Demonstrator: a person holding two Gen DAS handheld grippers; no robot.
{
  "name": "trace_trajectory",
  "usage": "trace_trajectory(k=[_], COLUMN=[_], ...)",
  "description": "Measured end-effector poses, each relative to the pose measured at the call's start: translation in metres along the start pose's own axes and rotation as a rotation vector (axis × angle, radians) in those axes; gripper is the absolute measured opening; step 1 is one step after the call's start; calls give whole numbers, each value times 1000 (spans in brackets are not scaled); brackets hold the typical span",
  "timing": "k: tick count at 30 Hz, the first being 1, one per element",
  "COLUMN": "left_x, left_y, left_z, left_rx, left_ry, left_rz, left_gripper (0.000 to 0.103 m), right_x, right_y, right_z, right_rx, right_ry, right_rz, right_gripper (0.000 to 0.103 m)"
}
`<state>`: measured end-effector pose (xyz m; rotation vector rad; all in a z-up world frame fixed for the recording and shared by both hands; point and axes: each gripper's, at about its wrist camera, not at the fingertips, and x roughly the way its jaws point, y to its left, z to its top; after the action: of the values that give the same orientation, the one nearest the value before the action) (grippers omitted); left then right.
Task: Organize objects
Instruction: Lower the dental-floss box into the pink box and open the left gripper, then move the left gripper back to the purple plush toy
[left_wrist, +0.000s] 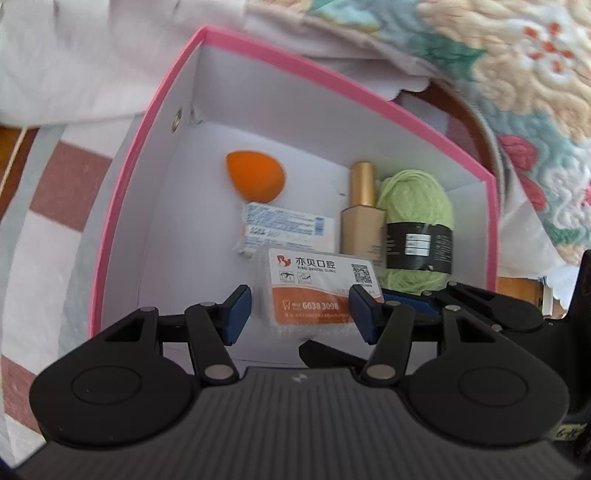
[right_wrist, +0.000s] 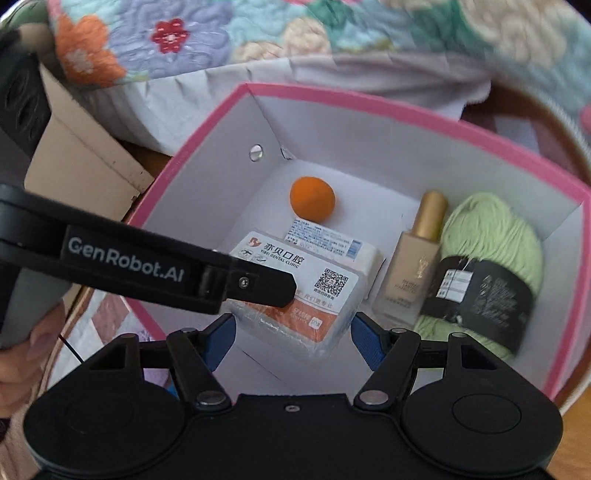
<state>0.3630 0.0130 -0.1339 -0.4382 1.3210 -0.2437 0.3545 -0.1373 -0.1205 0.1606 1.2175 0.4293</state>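
A pink-rimmed box (left_wrist: 155, 122) is holding a green yarn ball (left_wrist: 415, 206), a gold-capped bottle (left_wrist: 362, 218), a clear dental-clinic case (left_wrist: 317, 291) lying on a white packet (left_wrist: 284, 225), and an orange sponge (left_wrist: 255, 181). The left gripper (left_wrist: 301, 314) and right gripper (right_wrist: 291, 338) are both hovering wide open over the case, gripping nothing.

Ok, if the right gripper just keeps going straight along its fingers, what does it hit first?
Most likely the dental clinic packet: it lies between the open fingers of the right gripper, resting on the white box in the pink box. Depth is unclear, and the left gripper overlaps the packet in this view.
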Motion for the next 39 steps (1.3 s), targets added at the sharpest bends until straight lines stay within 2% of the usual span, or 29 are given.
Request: trace_trajectory(k=[4,7,13,16,20,25,28,34,39], left_x=[13,19,29,33,34,16,0,-34,-72], left_y=[8,5,8,4,-1,-7,-11,-21,-32], left_z=[-2,-5,-8,-11,-18,-25,-30,-41,-55], left_rx=[-23,21,-13,4,28,61,84,131,182], left_ry=[10,-7,-34,-55,-80,-147,-173,-173,-204], left_rz=[6,35,9,24,53,50,51,63,82], left_gripper=[56,56,55,55,56,61,66,70,75], right_x=[15,25,32,37,33,12,-8,-45,-73], right_y=[-6,-1,2,0,0,5,5,14,29], right_z=[5,3,0,-1,-3,-19,-29,-44,-55], right_rx=[26,-7,-41,-31,-20,-40,-38,-44,-67], right_ry=[28,63,46,50,31,-25,-86,-177,-231], right_rz=[4,-34,-120,-162,-157,-191,-159,-135,-152], right_gripper=[73,67,65,65,65,71,72,75,76])
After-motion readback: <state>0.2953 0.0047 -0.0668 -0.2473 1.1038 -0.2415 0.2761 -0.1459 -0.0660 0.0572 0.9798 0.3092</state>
